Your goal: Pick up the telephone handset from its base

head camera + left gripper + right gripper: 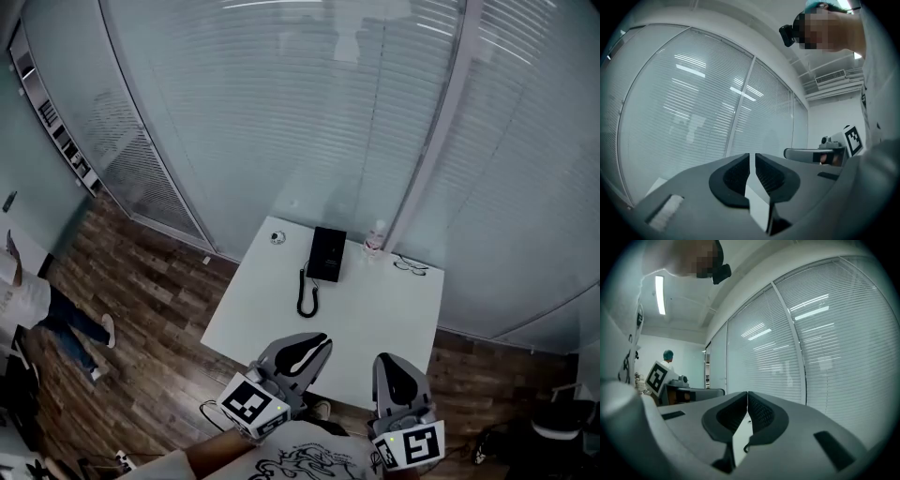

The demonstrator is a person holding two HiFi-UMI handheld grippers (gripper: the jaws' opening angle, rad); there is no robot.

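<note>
A black telephone (326,254) lies at the far middle of a white table (375,319), its handset resting on the base and its coiled cord (307,296) trailing toward me. My left gripper (317,341) hovers over the table's near edge, well short of the phone, with its jaws shut and nothing between them. My right gripper (387,362) hangs beside it, also shut and empty. In the left gripper view the closed left gripper (752,157) faces the blinds, with the right gripper (813,154) at the side. The right gripper view shows the closed right gripper (747,395) over a sliver of table.
On the far part of the table are a small round object (277,237), a clear bottle (375,236) and a pair of glasses (410,265). Glass walls with blinds (309,112) close off the back. A person (37,305) stands on the wooden floor at left.
</note>
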